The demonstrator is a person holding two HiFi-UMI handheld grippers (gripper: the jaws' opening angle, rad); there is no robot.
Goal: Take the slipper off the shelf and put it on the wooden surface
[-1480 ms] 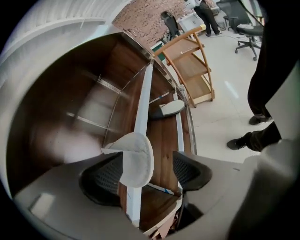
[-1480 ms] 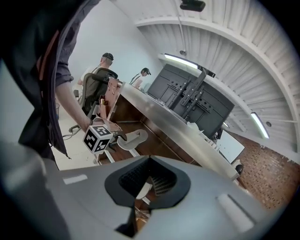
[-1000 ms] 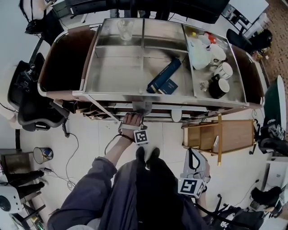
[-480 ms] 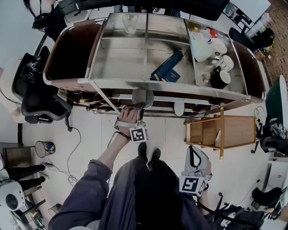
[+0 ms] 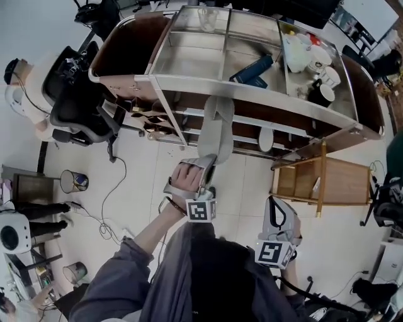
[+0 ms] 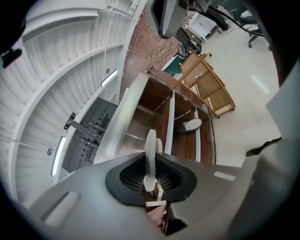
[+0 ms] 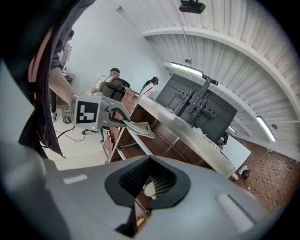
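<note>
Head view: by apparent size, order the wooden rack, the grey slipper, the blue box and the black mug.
1. wooden rack
2. grey slipper, though it hangs nearer the camera, which enlarges it
3. blue box
4. black mug

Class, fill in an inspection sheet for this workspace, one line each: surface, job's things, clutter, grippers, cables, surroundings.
surface: wooden end of the counter, beside the steel trays.
job's things: grey slipper held in the air in front of the shelf; second slipper lies on it.
clutter: blue box, mugs and glass in the trays.
grippers: left gripper shut on the grey slipper's end; right gripper open, nothing between its jaws.
cables: cable loose on the floor.
surroundings: office chair, bin, wooden trolley.
</note>
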